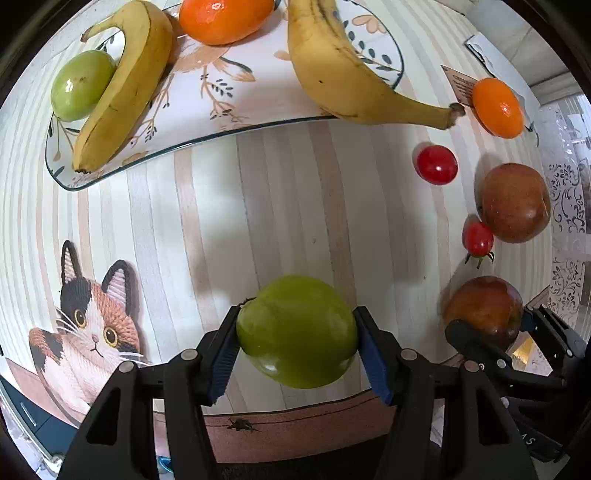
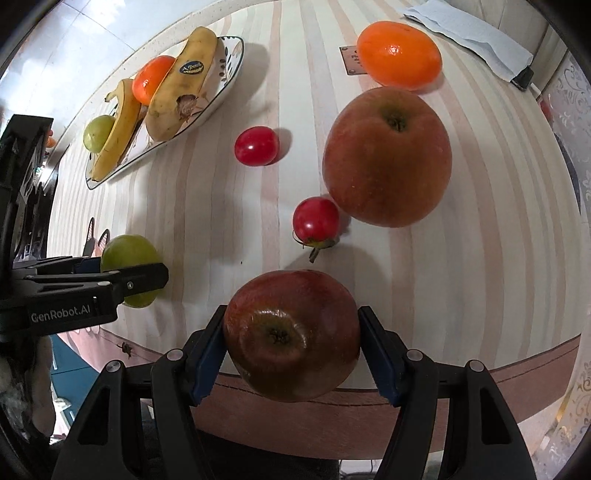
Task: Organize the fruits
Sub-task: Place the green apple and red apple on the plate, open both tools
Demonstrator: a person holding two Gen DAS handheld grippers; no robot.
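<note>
The left gripper (image 1: 297, 347) stands about half open with its 2 blue pads pressed on either flank of a green apple (image 1: 296, 331), holding it above the striped bench (image 1: 258, 206) close to the near edge. The apple's stem end is turned up and to the left in the left wrist view; being round, it has no clear long axis. It sits squarely between the fingers, filling the gap.

The right gripper (image 2: 291, 343) is likewise about half open and clamped on a dark red apple (image 2: 291, 334), whose stem hollow faces the camera. This apple also hangs over the near edge of the bench, centred between the pads.

Toward the far left corner a patterned plate (image 1: 229, 99) carries 2 bananas (image 1: 125, 85), a small green fruit (image 1: 82, 85) and an orange fruit (image 1: 225, 18). One banana (image 1: 343, 70) lies with its long axis running off the plate's right rim, its stem pointing at a second orange fruit (image 1: 498, 107). On the bench's right side rest a larger red apple (image 2: 387, 157) and 2 cherry tomatoes (image 2: 256, 146), one (image 2: 316, 219) just beside that apple.
</note>
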